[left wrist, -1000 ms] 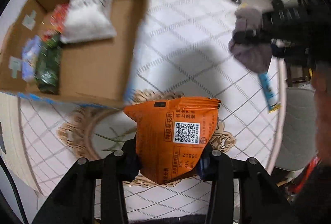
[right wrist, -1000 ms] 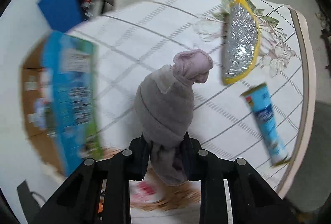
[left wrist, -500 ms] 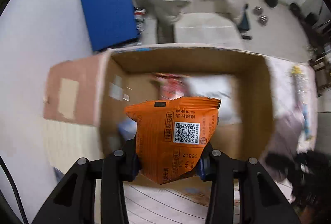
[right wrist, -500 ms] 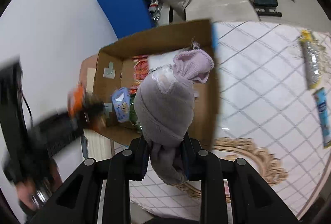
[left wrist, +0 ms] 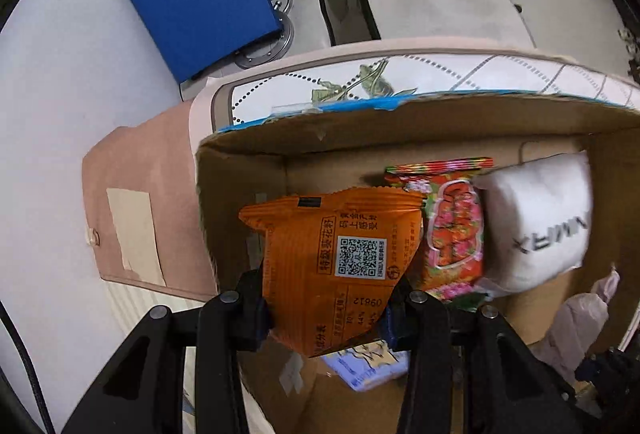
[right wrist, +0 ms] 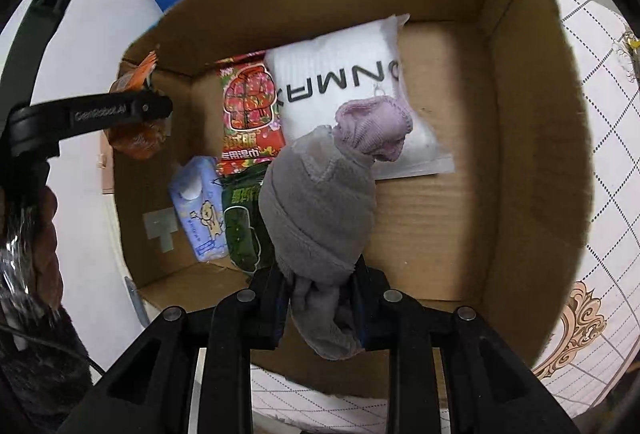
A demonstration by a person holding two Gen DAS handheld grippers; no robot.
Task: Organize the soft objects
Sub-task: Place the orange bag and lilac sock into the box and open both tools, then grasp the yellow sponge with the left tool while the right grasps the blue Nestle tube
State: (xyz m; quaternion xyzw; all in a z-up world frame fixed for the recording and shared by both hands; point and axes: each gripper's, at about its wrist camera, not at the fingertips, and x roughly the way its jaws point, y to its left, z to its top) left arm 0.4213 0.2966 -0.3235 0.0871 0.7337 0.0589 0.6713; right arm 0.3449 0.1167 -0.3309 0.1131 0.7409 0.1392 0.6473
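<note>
in the cardboard box point(right wrist: 520, 153), white pouch point(right wrist: 360, 85), wipes pack point(right wrist: 250, 113)

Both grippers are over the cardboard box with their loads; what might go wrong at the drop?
1. The left gripper holds the orange snack packet near the cardboard box side wall; released there, it may land on the rim or outside.
2. The grey rolled sock bundle in the right gripper hangs over the white pouch and green packet, so it may pile on them.
</note>
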